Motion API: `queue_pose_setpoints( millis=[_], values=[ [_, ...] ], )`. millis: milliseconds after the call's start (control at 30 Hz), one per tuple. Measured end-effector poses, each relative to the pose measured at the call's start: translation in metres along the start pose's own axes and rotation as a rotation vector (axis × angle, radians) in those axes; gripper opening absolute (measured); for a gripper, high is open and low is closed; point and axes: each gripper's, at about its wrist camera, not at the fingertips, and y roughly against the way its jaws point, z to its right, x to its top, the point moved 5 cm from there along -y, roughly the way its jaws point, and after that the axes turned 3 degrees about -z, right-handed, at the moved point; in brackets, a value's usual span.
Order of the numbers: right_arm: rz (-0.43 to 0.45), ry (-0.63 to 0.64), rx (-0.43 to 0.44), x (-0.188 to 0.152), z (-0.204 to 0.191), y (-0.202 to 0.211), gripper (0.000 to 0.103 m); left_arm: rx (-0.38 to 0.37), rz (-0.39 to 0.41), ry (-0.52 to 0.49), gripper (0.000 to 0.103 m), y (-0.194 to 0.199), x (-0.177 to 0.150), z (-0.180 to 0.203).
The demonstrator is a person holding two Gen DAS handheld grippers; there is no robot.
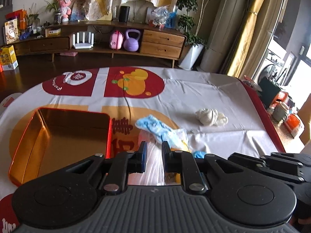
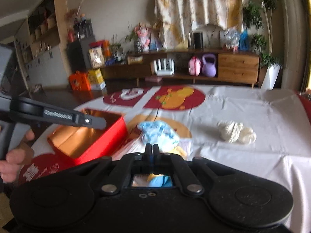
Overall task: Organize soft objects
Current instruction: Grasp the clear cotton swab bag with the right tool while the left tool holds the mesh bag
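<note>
Blue patterned socks: crumpled, just ahead of left tongs clamped on clear plastic bag; right tongs together; writing unreadable.

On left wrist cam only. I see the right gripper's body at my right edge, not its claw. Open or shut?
Observer: Shut. In the right wrist view the right claw has its two fingers together, with no gap showing.
Operator: Anything in it?
Observer: Cannot tell. The plastic bag lies crumpled right at its tips, with the blue sock just beyond.
Operator: Tin's outside? I mostly see the gold inside.
Observer: The outer wall of the tin is plain red, seen from the side here.
</note>
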Motion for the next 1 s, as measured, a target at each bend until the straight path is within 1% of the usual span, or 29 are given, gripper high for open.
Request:
queue_pose_setpoints(
  millis=[33, 100, 167, 233, 300, 333, 400, 533, 600, 633, 667, 733, 767, 867, 1000],
  values=[
    [-0.014, 0.003, -0.002, -0.004, -0.001, -0.002, 0.007, 0.006, -0.004, -0.007, 0.016, 0.000, -0.003, -0.001],
    [-0.035, 0.018, -0.002, -0.010, -0.004, -0.008, 0.019, 0.007, -0.017, -0.020, 0.016, -0.002, -0.011, -0.002],
    [-0.056, 0.032, -0.001, -0.016, -0.008, -0.013, 0.020, 0.009, -0.028, -0.025, 0.016, -0.006, -0.017, -0.002],
    [-0.075, 0.048, 0.008, -0.021, -0.013, -0.017, 0.034, 0.014, -0.027, -0.041, 0.016, -0.009, -0.022, -0.001],
    [-0.079, 0.062, 0.015, -0.025, -0.015, -0.018, 0.060, 0.014, -0.032, -0.068, 0.016, -0.014, -0.026, 0.003],
    [-0.081, 0.068, 0.022, -0.026, -0.015, -0.019, 0.064, 0.008, -0.033, -0.078, 0.016, -0.017, -0.027, 0.006],
    [-0.093, 0.077, 0.032, -0.029, -0.015, -0.023, 0.065, -0.007, -0.032, -0.095, 0.016, -0.022, -0.028, 0.012],
    [-0.117, 0.075, 0.046, -0.034, -0.012, -0.031, 0.066, -0.001, -0.051, -0.125, 0.017, -0.038, -0.030, 0.023],
    [-0.126, 0.070, 0.052, -0.036, -0.010, -0.035, 0.067, 0.002, -0.061, -0.134, 0.025, -0.046, -0.031, 0.026],
    [-0.130, 0.068, 0.056, -0.038, -0.009, -0.036, 0.067, 0.000, -0.066, -0.133, 0.035, -0.049, -0.032, 0.026],
    [-0.134, 0.066, 0.060, -0.039, -0.008, -0.038, 0.067, -0.001, -0.070, -0.130, 0.053, -0.053, -0.032, 0.025],
    [-0.141, 0.065, 0.065, -0.042, -0.006, -0.040, 0.069, 0.001, -0.059, -0.119, 0.071, -0.057, -0.031, 0.024],
    [-0.145, 0.062, 0.067, -0.044, -0.005, -0.042, 0.070, 0.000, -0.052, -0.118, 0.071, -0.059, -0.031, 0.024],
    [-0.162, 0.056, 0.073, -0.049, -0.003, -0.048, 0.074, 0.020, -0.071, -0.134, 0.071, -0.071, -0.029, 0.024],
    [-0.180, 0.050, 0.076, -0.054, -0.002, -0.055, 0.074, 0.051, -0.095, -0.151, 0.071, -0.089, -0.028, 0.022]
  ],
)
